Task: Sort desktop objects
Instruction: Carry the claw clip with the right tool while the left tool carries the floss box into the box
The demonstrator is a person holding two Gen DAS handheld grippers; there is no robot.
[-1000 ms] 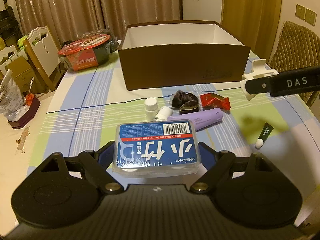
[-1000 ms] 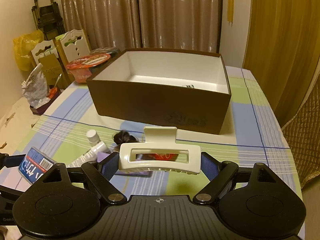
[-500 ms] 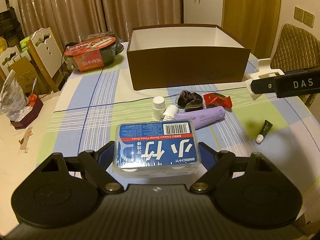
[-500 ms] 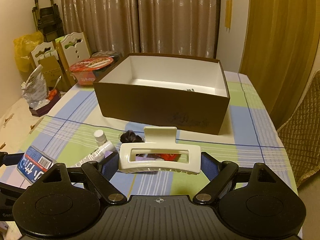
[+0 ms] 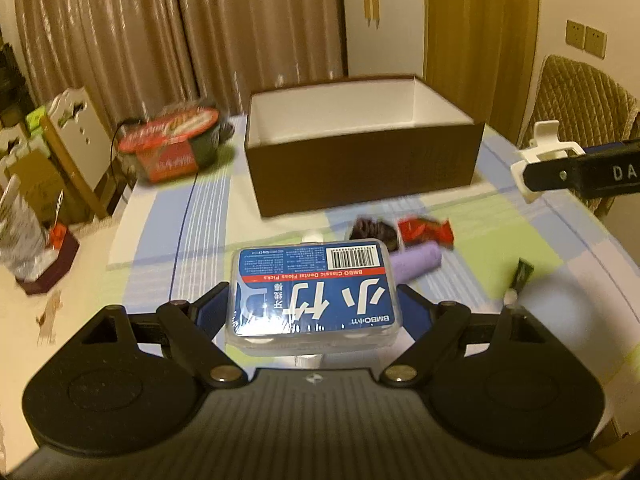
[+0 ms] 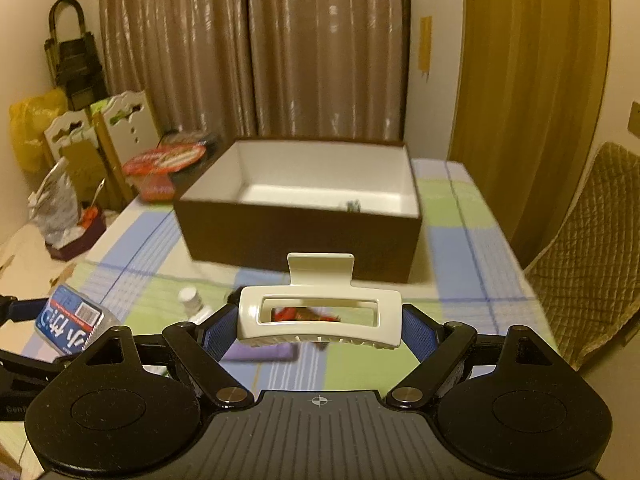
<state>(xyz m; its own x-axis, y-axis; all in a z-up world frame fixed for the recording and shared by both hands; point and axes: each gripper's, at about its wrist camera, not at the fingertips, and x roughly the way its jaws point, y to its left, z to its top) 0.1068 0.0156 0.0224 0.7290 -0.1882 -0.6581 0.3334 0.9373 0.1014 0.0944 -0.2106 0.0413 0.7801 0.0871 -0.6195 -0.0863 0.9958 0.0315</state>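
Left hand-held gripper [image 5: 314, 308] clamps floss box [image 5: 313, 288]; right [image 6: 320, 326] clamps hair claw [image 6: 320, 316].

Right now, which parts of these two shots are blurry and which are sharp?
Left wrist view: the floss pick box in the left gripper is sharp, while the noodle bowl and table items smear with motion. Right wrist view: the white hair claw in the right gripper is crisp; the brown box is softened, and straight edges bow from fisheye.

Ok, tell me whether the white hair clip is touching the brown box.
Apart. The left wrist view shows the hair clip, held by the right gripper, right of the brown box, tablecloth between.
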